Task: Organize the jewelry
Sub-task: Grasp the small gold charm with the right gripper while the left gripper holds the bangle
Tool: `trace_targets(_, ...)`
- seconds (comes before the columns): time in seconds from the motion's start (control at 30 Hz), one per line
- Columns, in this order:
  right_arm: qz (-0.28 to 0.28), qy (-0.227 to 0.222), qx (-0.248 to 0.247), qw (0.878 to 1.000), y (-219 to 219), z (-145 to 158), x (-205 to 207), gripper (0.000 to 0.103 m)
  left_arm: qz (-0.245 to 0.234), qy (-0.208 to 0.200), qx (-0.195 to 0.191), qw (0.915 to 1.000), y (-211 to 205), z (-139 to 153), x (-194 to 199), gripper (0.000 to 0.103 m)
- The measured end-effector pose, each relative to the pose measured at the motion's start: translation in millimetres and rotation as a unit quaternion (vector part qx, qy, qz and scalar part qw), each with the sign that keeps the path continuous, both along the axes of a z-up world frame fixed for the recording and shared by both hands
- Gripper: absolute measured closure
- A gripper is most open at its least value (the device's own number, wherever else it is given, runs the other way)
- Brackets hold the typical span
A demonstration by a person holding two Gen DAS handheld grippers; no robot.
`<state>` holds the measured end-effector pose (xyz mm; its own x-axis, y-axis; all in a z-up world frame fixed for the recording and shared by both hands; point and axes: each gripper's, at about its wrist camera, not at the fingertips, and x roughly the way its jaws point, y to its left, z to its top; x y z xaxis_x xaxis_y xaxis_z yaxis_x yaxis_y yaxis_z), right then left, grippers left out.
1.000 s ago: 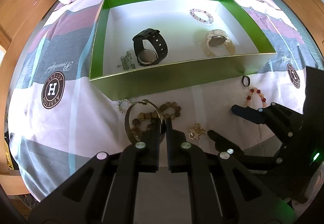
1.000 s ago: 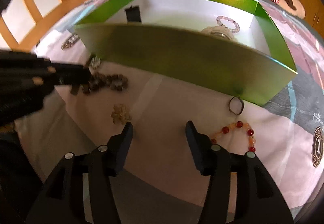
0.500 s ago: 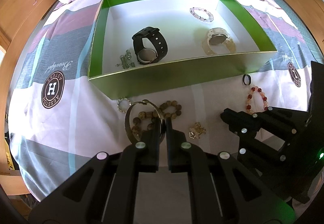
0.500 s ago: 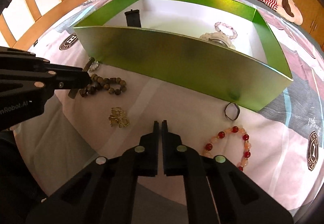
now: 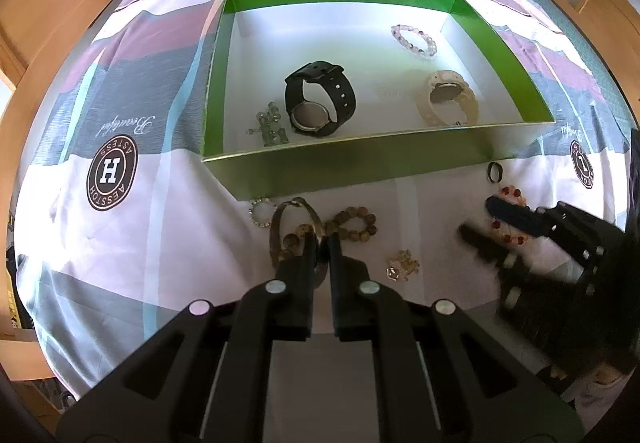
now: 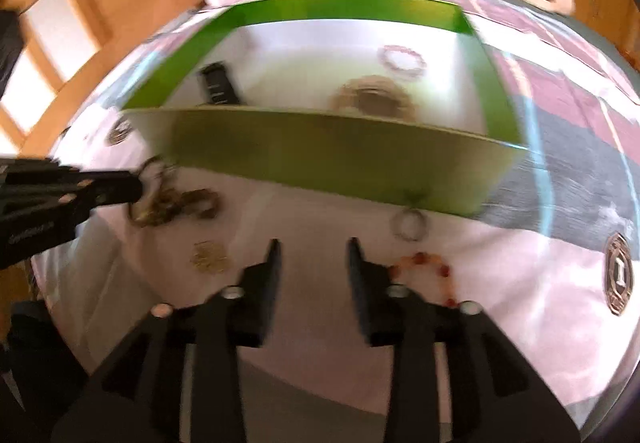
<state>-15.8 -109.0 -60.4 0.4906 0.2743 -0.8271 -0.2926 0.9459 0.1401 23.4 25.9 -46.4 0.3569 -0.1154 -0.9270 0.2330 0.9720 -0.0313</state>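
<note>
While the green box (image 5: pixel 360 167) holds a black watch (image 5: pixel 320 99), beige watch (image 5: pixel 448 103), pale bracelet (image 5: pixel 414 41) and small green beads (image 5: pixel 270 127), the left gripper (image 5: pixel 321 243) stays clenched on the metal bangle (image 5: pixel 280 227) on the bedspread (image 5: pixel 160 243), and the right gripper (image 6: pixel 312 255), closed half a second ago, now gapes beside the red bracelet (image 6: pixel 424 267).

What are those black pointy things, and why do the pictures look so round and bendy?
Those are two grabbing tools that a person holds, one in each hand. Each carries a small wide-eyed camera, which bends the picture. One picture looks along the left tool, which is shut on a metal bangle lying over brown beads. The other looks along the right tool, which is open and blurry from moving, beside a red bead bracelet. They are on a bed. The green box holds a black watch and a pale watch.
</note>
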Motion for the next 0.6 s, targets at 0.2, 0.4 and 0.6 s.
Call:
trace_targets(0.2, 0.064, -0.019, 0.008, 0.998, 46.2, 1.4, -7.0, 0.046, -0.003, 0.004, 0.002, 1.0000, -2.2, -3.4, 0.1, 0.096)
trace_targets(0.4, 0.068, -0.002, 0.005, 0.998, 53.7, -15.1, -5.6, 0.077, -0.001, 0.001, 0.003, 1.0000, -1.1, -2.1, -1.0, 0.096)
trace_targets(0.6, 0.044, -0.007, 0.015, 0.999, 41.6, -8.2, -3.3, 0.088, -0.004, -0.008, -0.006, 0.9999, 0.2, 5.0, -3.2, 0.097)
